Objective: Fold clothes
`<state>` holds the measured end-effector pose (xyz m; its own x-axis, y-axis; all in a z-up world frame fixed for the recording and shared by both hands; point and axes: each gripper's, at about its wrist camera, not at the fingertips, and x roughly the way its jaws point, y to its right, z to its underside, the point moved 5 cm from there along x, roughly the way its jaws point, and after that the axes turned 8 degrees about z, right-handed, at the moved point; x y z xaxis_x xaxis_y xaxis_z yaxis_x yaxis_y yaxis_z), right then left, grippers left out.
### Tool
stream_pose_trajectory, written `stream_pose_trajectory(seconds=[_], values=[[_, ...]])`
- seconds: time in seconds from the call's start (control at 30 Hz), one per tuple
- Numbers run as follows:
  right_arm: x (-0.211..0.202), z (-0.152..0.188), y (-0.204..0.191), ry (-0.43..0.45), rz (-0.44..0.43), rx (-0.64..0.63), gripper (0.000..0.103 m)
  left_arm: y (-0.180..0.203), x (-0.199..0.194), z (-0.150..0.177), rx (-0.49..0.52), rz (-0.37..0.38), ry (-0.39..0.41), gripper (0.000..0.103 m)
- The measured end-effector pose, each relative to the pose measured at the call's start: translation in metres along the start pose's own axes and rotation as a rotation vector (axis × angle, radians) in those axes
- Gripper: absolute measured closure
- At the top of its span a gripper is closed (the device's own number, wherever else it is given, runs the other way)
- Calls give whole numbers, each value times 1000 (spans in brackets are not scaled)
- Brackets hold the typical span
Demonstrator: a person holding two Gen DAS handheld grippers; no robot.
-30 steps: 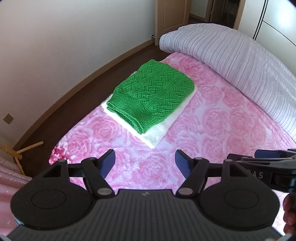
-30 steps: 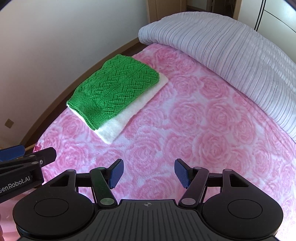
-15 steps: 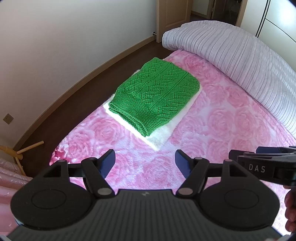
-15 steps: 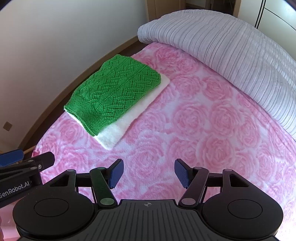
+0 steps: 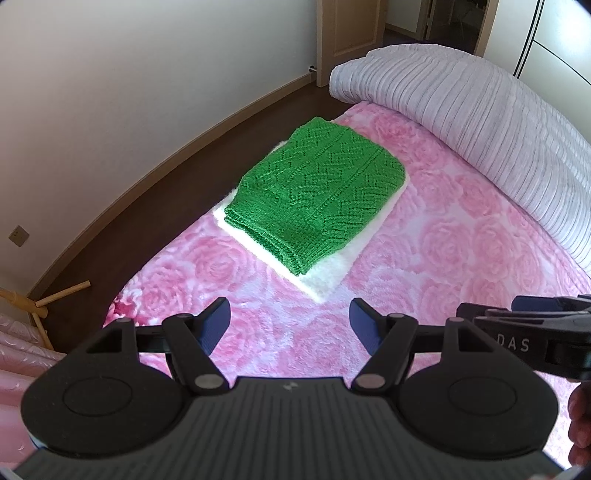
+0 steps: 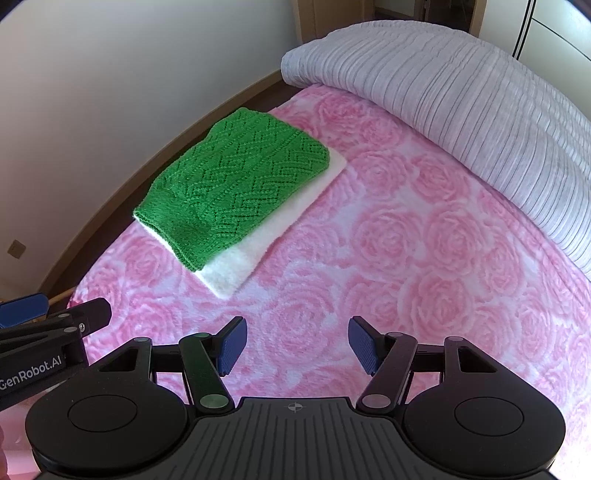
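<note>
A folded green knitted sweater (image 5: 317, 192) lies on top of a folded white fluffy garment (image 5: 325, 280) on the pink rose-patterned bed cover (image 5: 443, 258). The same stack shows in the right wrist view, green sweater (image 6: 232, 184) on the white garment (image 6: 258, 251). My left gripper (image 5: 290, 325) is open and empty, held above the cover short of the stack. My right gripper (image 6: 293, 343) is open and empty, to the right of the stack. Each gripper shows at the edge of the other's view.
A rolled lilac striped duvet (image 5: 480, 122) lies along the far right of the bed. The bed's left edge drops to a dark wooden floor (image 5: 155, 206) beside a white wall. A wooden stand (image 5: 40, 302) is at the lower left. A door (image 5: 351, 33) is at the back.
Both grippers have drawn back and a little higher from the stack; the folded clothes sit slightly further away in both views. Both stay open.
</note>
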<state>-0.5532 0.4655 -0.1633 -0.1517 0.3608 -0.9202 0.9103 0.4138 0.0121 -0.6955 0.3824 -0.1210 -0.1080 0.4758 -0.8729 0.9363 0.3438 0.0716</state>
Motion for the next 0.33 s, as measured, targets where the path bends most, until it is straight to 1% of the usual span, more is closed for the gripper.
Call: stream_pose_trajectory(seconds=[0.1, 0.33], values=[[-3, 1, -2, 5, -3, -1, 38, 1, -4, 1, 4, -4, 9, 35], [-18, 7, -7, 30, -9, 0, 38, 1, -21, 2, 22, -10, 64, 35]])
